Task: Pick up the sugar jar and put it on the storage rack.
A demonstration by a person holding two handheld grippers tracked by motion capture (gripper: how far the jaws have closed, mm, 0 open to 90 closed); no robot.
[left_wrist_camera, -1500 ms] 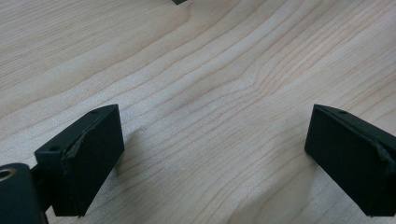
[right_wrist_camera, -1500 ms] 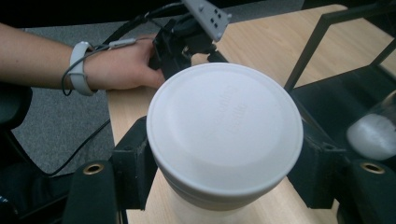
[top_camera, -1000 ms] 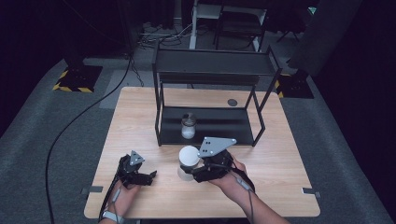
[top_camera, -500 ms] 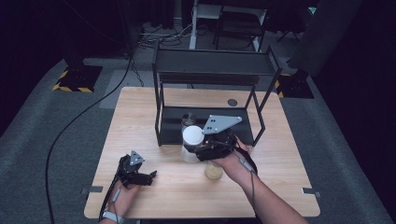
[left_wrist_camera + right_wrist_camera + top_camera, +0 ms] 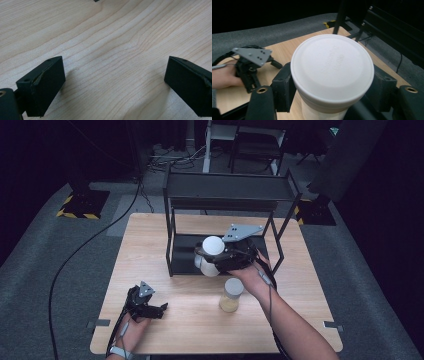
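right gripper [image 5: 210,257] clamps white-lidded jar [image 5: 332,67] beside black rack [image 5: 227,195].

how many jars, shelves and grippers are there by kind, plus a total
white-lidded jars: 3 – one held in the right gripper, jar in gripper; one on the table; one on the rack's lower shelf, mostly hidden
black two-tier rack: 1
grippers: 2, with the left gripper resting on the table
total: 6

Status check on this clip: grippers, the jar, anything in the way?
Right gripper shut on white-lidded jar, lifted by the black shelf. Left gripper open, empty, on table. Second jar stands below.
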